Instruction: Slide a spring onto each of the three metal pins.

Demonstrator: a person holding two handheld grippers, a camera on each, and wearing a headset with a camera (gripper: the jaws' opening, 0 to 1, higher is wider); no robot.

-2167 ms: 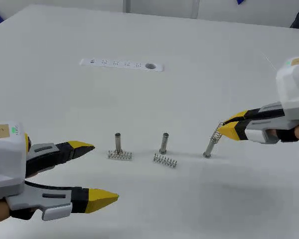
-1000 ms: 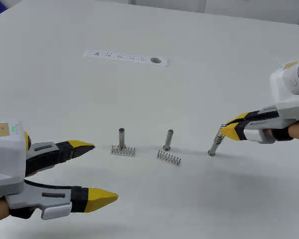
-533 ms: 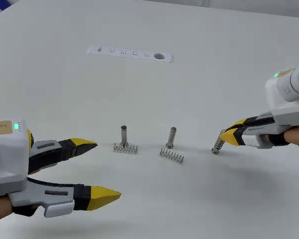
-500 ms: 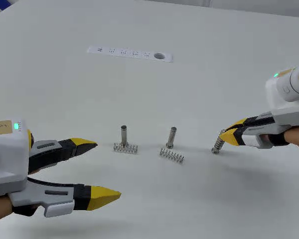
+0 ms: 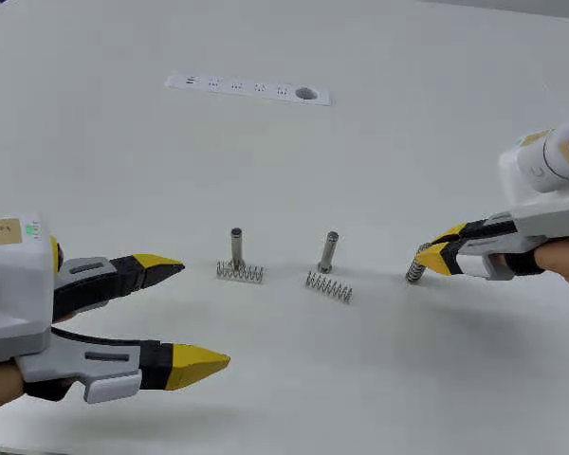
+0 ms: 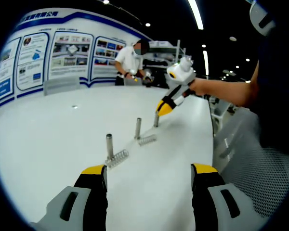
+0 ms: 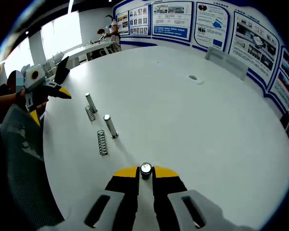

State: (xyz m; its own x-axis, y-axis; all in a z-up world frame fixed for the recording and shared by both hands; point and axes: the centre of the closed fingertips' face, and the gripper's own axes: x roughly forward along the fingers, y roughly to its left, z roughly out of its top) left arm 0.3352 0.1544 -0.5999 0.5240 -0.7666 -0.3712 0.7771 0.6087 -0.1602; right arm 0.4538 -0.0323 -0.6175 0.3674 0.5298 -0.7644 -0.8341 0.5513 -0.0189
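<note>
Three metal pins stand in a row on the white table. A loose spring (image 5: 240, 273) lies at the foot of the left pin (image 5: 236, 247), and another spring (image 5: 328, 286) lies by the middle pin (image 5: 329, 251). The right pin (image 5: 415, 267) leans a little and wears a third spring over its length. My right gripper (image 5: 427, 257) is shut on that spring at the pin's top; the pin head (image 7: 145, 169) shows between the tips of the right gripper (image 7: 145, 174). My left gripper (image 5: 197, 313) hovers open near the front left, holding nothing; in its own view the left gripper (image 6: 149, 171) faces the left pin (image 6: 109, 146).
A white power strip (image 5: 248, 88) lies flat at the far side of the table. The table's near edge (image 5: 266, 445) runs close below the left gripper. A person (image 6: 130, 62) stands at another bench in the background.
The right gripper has come down along the right pin, and the spring that sat at the pin's top now covers its length. The left gripper has stayed open in place.
</note>
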